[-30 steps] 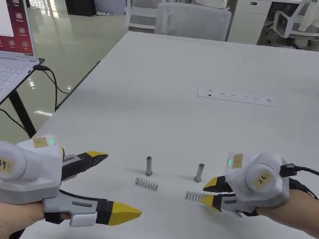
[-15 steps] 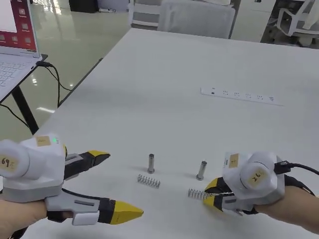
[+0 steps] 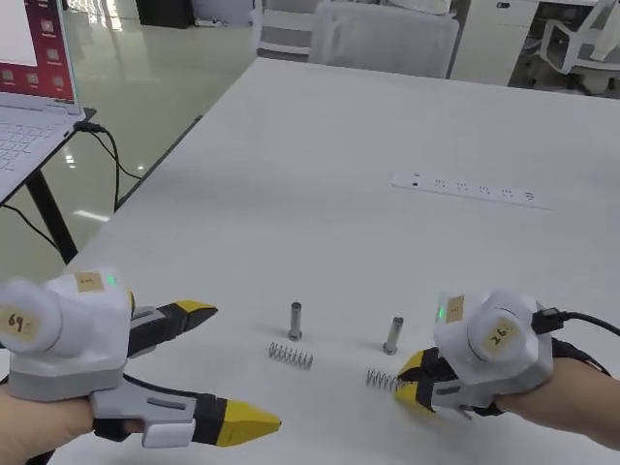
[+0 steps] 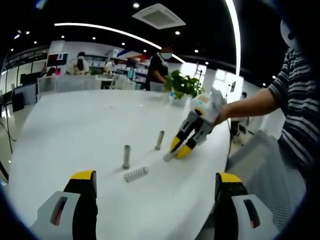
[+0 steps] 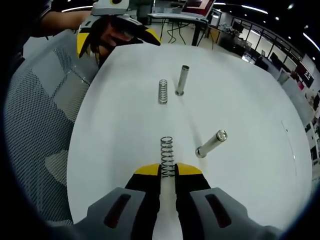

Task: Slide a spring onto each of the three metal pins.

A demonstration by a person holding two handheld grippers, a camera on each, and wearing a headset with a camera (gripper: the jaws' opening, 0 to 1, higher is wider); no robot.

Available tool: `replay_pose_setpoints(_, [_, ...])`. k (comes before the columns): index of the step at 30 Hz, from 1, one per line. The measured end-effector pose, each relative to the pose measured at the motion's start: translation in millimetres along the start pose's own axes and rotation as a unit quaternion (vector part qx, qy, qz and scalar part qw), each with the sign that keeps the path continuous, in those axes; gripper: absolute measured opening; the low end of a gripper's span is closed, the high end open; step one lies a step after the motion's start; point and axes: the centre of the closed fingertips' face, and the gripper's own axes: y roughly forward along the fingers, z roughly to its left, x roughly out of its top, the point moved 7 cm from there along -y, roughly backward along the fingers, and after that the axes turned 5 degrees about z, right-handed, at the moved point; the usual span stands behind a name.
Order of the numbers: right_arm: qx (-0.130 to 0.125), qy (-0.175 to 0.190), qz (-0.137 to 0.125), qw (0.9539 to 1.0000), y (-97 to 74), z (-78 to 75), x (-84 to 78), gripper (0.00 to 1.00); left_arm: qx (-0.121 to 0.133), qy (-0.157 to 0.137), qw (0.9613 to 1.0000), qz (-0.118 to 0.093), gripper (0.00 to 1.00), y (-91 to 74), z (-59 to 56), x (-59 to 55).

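Two upright metal pins (image 3: 295, 320) (image 3: 393, 334) stand near the table's front edge. One spring (image 3: 291, 356) lies loose in front of the left pin. My right gripper (image 3: 415, 379) is shut on the end of a second spring (image 3: 382, 380), which lies flat and points toward the left. In the right gripper view that spring (image 5: 166, 150) sticks out from between the jaws of the right gripper (image 5: 168, 171), with a pin (image 5: 212, 143) just to its right. My left gripper (image 3: 228, 366) is open and holds nothing, to the left of the loose spring (image 4: 135, 174).
A white power strip (image 3: 472, 189) lies further back on the white table (image 3: 320, 174). A laptop (image 3: 29, 87) stands on a separate stand at the far left, with cables hanging down. Chairs stand beyond the table's far edge.
The head camera has shifted a little. The right gripper's jaws have drawn slightly closer on the spring's end. The left gripper, pins and loose spring stay put.
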Motion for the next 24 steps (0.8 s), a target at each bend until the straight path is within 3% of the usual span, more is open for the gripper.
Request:
replay_pose_setpoints(10, [-0.005,0.003,-0.011,0.9999,-2.8,5.5,-3.4,0.07,-0.007,0.007,0.9999,0.002,0.95,0.4,-1.8,6.1])
replay_pose_setpoints(24, [-0.023,-0.01,-0.024,0.9994,-37.0,6.4,-0.7,0.07,-0.04,0.022,0.9988,0.015,0.92,13.3,-12.7,11.3])
